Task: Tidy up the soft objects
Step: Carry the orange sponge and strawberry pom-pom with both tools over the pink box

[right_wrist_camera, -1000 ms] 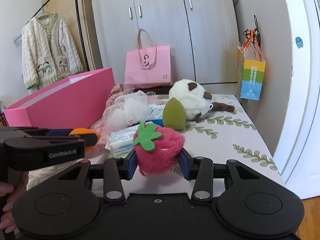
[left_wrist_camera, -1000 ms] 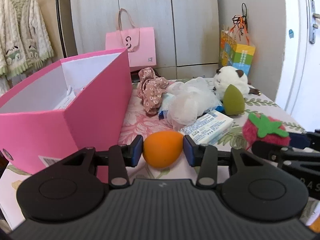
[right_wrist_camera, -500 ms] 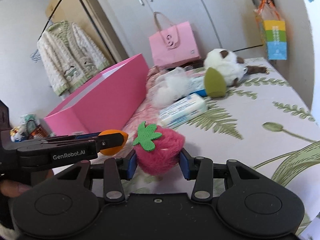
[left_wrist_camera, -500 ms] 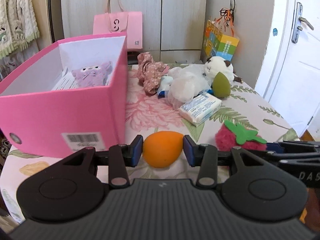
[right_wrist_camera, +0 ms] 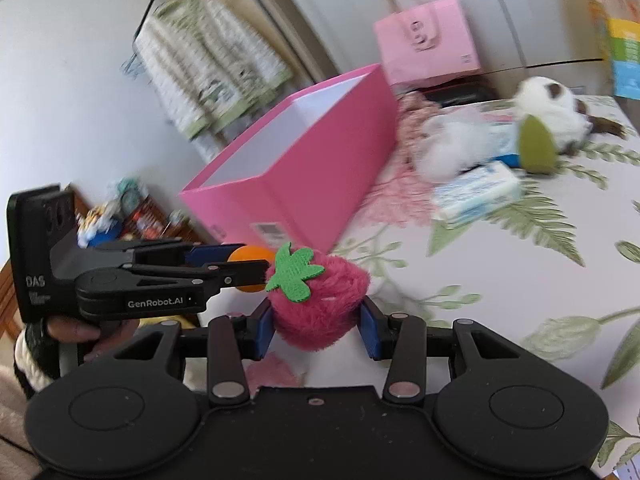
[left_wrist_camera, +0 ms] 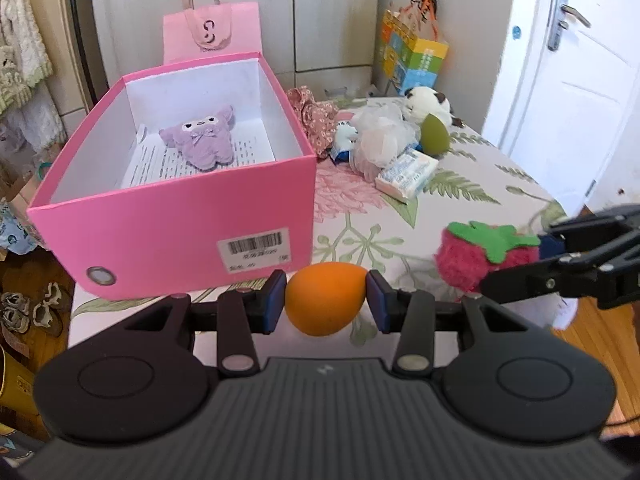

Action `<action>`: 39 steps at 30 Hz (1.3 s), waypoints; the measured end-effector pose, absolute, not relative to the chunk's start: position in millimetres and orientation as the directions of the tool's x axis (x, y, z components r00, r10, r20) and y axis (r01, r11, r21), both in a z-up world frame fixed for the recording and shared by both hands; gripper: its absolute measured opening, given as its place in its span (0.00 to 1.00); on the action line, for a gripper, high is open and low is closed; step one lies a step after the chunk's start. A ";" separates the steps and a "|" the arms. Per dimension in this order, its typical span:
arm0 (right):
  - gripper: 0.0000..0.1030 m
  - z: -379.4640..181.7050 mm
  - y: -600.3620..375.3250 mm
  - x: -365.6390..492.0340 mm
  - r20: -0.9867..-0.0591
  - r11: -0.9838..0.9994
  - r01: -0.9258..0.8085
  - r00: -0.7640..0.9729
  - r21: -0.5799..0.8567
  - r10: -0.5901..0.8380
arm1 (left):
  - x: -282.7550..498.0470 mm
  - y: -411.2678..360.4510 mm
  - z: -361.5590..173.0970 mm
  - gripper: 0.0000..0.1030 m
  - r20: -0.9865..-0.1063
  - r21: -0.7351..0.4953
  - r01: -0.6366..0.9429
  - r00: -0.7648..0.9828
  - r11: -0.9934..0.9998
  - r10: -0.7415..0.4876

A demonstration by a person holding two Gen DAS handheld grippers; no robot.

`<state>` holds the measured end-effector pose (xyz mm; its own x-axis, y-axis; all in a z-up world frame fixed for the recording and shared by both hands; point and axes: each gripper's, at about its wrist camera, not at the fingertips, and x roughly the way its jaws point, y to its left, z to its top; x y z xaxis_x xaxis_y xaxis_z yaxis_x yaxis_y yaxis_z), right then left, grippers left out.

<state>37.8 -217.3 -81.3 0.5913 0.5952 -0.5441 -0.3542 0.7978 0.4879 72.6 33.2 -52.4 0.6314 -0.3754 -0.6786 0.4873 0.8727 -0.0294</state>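
Both your grippers are now lifted and pulled back from the pile.

Your left gripper point(left_wrist_camera: 326, 300) with its orange egg sponge point(left_wrist_camera: 325, 298) now looks down into the pink box point(left_wrist_camera: 180, 216), so the purple plush point(left_wrist_camera: 200, 142) on its floor is fully in view. Your right gripper point(right_wrist_camera: 316, 320), carrying the strawberry plush point(right_wrist_camera: 316, 304), tilts and swings toward the box point(right_wrist_camera: 312, 160), blurring its view.

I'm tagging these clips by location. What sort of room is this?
Probably a bedroom at home: wardrobe doors line the back wall, a knitted cardigan hangs on a clothes rail, and plush toys lie on a floral cloth.
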 end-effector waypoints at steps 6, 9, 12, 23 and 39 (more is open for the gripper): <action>0.47 -60.9 -191.9 46.4 -0.556 0.750 -0.438 0.504 0.495 0.661 | 65.6 53.9 -26.4 0.41 -0.690 -0.018 0.518 0.612 0.855 -0.386; 0.47 -45.2 -178.3 53.4 -0.546 0.733 -0.486 0.489 0.476 0.680 | 67.0 63.5 -8.3 0.41 -0.672 -0.028 0.528 0.619 0.849 -0.407; 0.47 -24.1 -164.6 62.0 -0.524 0.726 -0.542 0.507 0.423 0.684 | 69.2 69.7 11.6 0.41 -0.631 -0.004 0.525 0.659 0.851 -0.409; 0.47 28.3 -132.5 126.8 -0.442 0.759 -0.586 0.623 0.283 0.646 | 129.9 83.6 59.1 0.41 -0.505 0.043 0.447 0.782 0.894 -0.366; 0.46 -1.7 -98.7 290.2 -0.624 0.840 -0.537 0.630 0.080 0.462 | 314.8 81.1 10.6 0.41 -0.659 -0.049 0.322 0.701 0.945 -0.273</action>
<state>290.2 -98.7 -1.7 0.6300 0.4624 -0.6239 -0.5373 0.8396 0.0797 314.8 81.1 10.7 0.7011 -0.2732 -0.6587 0.3220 0.9455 -0.0495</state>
